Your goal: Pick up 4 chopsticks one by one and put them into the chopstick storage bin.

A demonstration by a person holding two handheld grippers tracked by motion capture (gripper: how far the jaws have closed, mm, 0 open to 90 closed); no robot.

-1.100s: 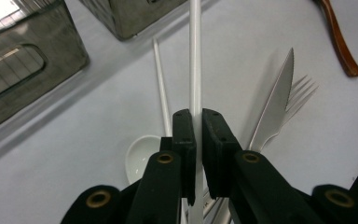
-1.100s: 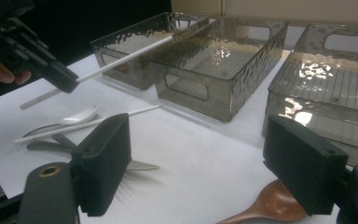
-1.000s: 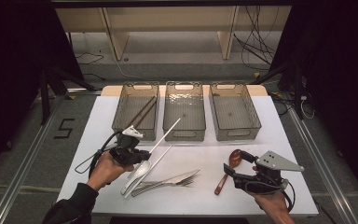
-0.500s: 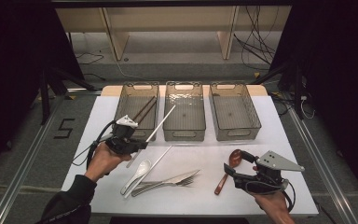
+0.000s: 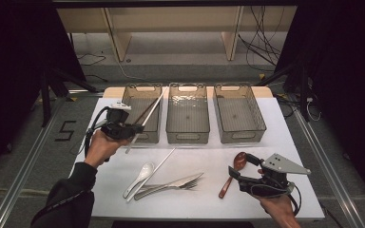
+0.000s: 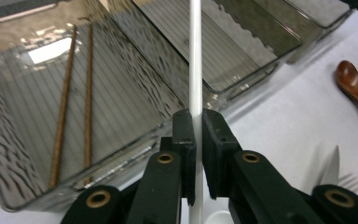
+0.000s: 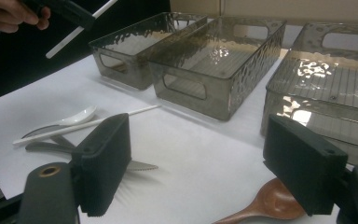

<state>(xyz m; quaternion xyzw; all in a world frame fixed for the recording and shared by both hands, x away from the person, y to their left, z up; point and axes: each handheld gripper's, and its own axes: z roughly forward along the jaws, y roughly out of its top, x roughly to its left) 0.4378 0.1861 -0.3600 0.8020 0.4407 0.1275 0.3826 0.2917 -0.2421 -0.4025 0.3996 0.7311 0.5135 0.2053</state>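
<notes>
My left gripper (image 5: 134, 127) is shut on a white chopstick (image 5: 148, 114), held in the air and slanting over the left clear bin (image 5: 147, 137). Seen along the jaws, the chopstick (image 6: 195, 56) stands pinched between the two pads of the left gripper (image 6: 196, 126). Two brown chopsticks (image 6: 63, 107) lie in that bin. My right gripper (image 5: 240, 165) rests low at the table's front right, its jaws wide apart and holding nothing. A brown wooden spoon (image 5: 233, 171) lies just beside it, with its bowl (image 7: 265, 207) under the right gripper (image 7: 205, 163).
The middle bin (image 5: 187, 137) and the right bin (image 5: 240, 135) stand in a row with the left one. On the white table in front lie a white spoon (image 5: 142, 173), a second white chopstick (image 5: 156, 170), and a knife and fork (image 5: 176, 183).
My left gripper has risen from the cutlery pile and moved back toward the left bin, carrying the white chopstick. The right gripper has stayed put.
</notes>
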